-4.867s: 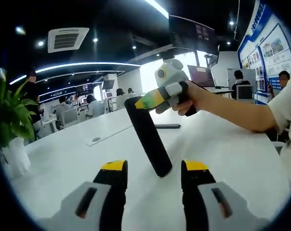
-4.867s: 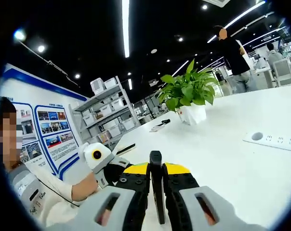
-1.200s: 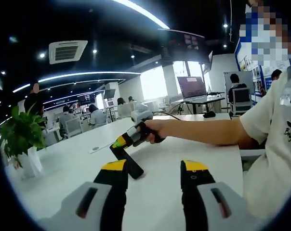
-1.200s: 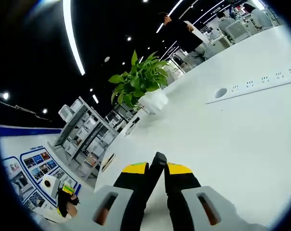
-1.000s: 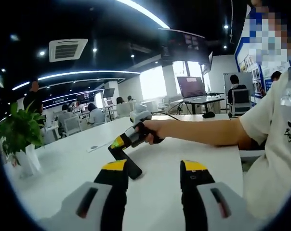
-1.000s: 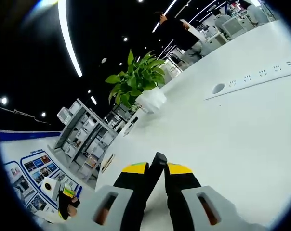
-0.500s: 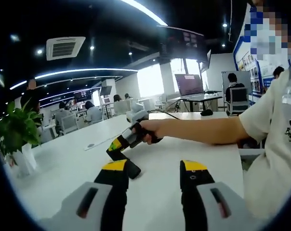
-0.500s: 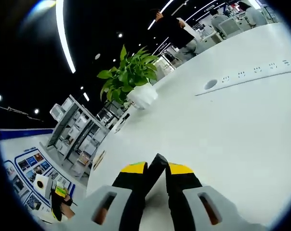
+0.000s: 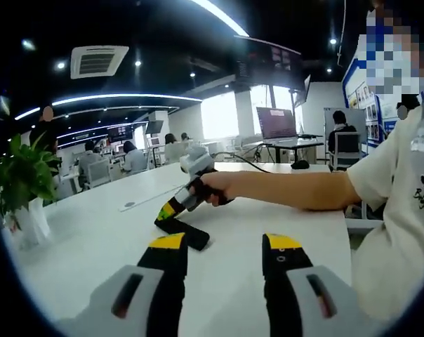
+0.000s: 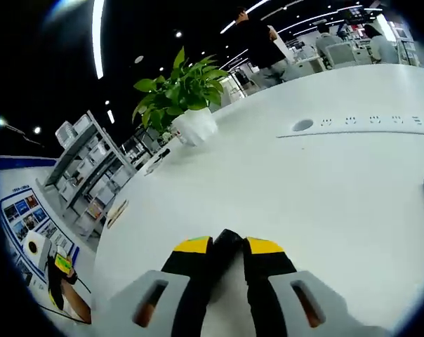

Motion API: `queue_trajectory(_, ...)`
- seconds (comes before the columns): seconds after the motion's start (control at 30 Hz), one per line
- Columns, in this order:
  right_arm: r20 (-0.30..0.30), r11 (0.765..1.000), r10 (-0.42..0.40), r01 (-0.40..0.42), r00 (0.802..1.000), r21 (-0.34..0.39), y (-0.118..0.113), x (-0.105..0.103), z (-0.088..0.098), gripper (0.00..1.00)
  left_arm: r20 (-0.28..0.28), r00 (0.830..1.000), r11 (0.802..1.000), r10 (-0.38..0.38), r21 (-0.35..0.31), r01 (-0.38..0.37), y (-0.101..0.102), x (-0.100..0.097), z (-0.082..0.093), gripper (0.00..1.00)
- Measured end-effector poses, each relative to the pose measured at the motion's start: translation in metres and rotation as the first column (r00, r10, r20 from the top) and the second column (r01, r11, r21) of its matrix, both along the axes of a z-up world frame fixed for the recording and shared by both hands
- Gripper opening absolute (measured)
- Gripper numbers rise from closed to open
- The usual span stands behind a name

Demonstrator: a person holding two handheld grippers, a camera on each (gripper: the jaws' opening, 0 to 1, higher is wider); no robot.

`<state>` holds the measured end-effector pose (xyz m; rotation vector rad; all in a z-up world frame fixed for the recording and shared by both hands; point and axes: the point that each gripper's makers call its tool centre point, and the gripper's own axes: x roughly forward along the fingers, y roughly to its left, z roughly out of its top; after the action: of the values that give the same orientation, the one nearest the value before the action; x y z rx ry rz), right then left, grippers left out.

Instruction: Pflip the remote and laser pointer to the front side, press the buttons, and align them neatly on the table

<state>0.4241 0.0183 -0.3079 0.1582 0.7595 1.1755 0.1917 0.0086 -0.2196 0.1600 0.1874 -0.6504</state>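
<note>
Your right tongs (image 10: 224, 253) pinch the slim matte-black remote (image 9: 182, 232), lying nearly flat on the smooth white bench (image 10: 324, 189). Your left tongs (image 9: 226, 246) gape empty just short of it.

On the table (image 9: 93, 246), in the left gripper view, the remote (image 9: 182, 232) lies just ahead of the left gripper (image 9: 224, 247), nearer its left jaw. The right gripper (image 9: 171, 209) reaches in from the right, held in a hand (image 9: 213, 188), its tip on the remote's far end. A plant (image 9: 21, 184) stands at the table's left edge, well apart from the remote.

In the right gripper view, the remote (image 10: 224, 251) sits between the jaws of the right gripper (image 10: 224, 247), low over the table (image 10: 324, 196). A socket strip (image 10: 370, 125) runs across the table beyond. The plant (image 10: 180, 91) stands behind that, to the left. The left gripper (image 10: 57, 265) shows far left.
</note>
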Motion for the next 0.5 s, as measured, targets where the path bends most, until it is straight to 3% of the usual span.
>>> queue_trajectory(0.5, 0.150, 0.994, 0.035, -0.018, 0.988, -0.107, -0.0031, -0.0001, -0.0003, 0.21, -0.009, 1.000, 1.000, 0.000, 0.019, 0.000, 0.0016, -0.0007, -0.0045, 0.43)
